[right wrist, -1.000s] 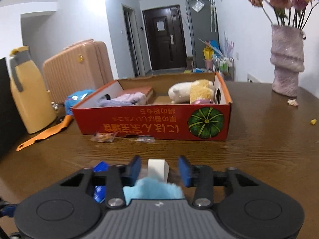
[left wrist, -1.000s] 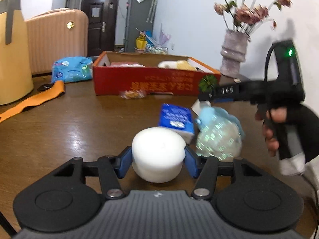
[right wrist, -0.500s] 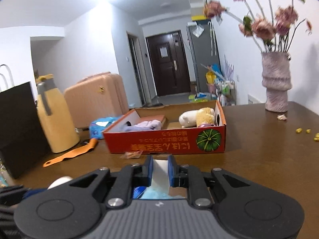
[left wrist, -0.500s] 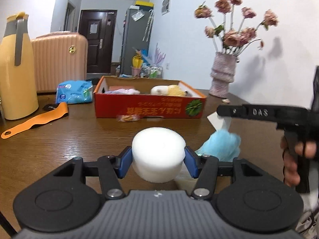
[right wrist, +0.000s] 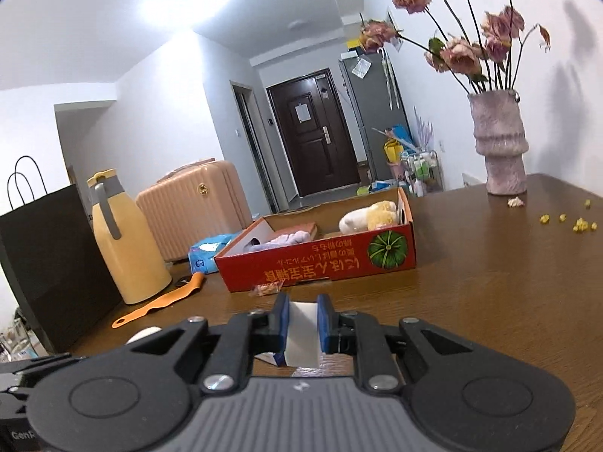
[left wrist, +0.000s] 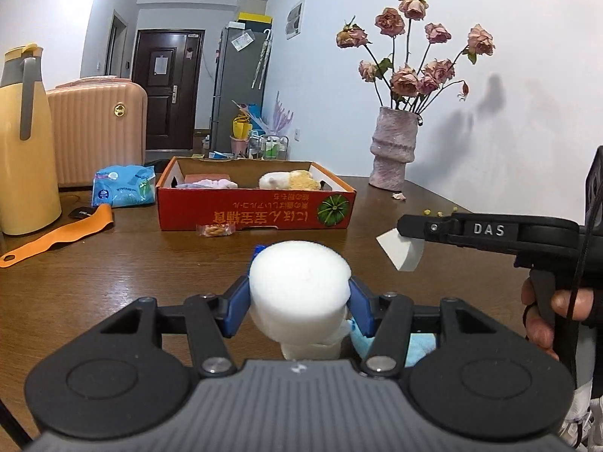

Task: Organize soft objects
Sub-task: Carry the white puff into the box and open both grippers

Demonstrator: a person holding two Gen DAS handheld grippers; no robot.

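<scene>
Two soft things are in your grip, both held above the desk (left wrist: 113,263). Your left hand-held gripper (left wrist: 299,297) is clenched on a round white foam piece (left wrist: 299,286), its blue pads pressing in from both sides. Your right hand-held gripper (right wrist: 303,324) has just been closing and now pinches a small white sponge block (right wrist: 301,333), which sticks out past the fingertips in the left wrist view (left wrist: 401,252). Ahead of both, the red cardboard box (right wrist: 320,267) sits on the desk with a plush toy (right wrist: 371,216) and folded cloth (right wrist: 286,240) inside.
</scene>
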